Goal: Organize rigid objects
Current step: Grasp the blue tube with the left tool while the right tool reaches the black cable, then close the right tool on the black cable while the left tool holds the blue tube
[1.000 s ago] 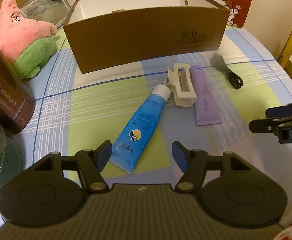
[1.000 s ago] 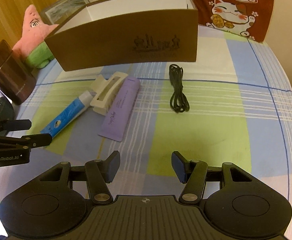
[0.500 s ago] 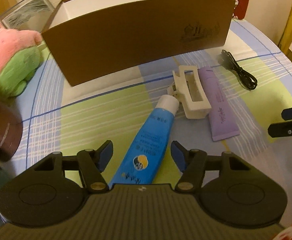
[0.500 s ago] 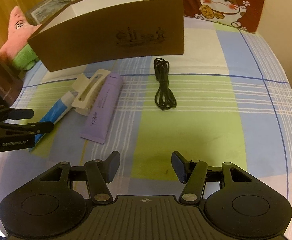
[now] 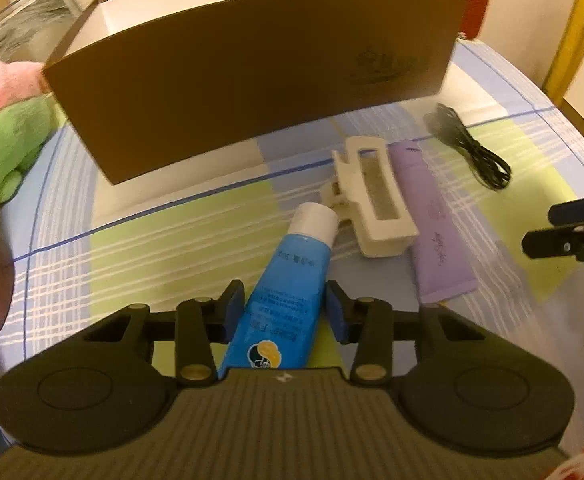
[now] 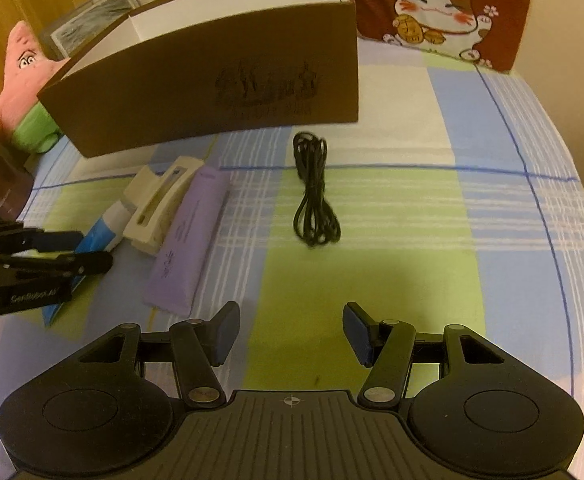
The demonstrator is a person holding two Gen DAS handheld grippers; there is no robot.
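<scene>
Tubes: two; a blue tube (image 5: 288,284) with a white cap at lower centre, a lilac tube (image 5: 436,220) right of it.
Hair claw: one, cream hair claw (image 5: 376,200), lying between the tubes and touching both.
Cable: one coiled black cable (image 6: 314,196), centre of the right wrist view, apart from the rest.
Box: one brown box (image 5: 252,76) with a white inside, upper centre; no contents can be seen from here.
Left gripper (image 5: 286,312): fingers have just been closing and now clasp the blue tube's body.
Right gripper (image 6: 290,334): fingers spread, nothing between them, over the checked cloth (image 6: 412,208).
Plush: one pink and green plush toy (image 6: 24,80), upper left.
</scene>
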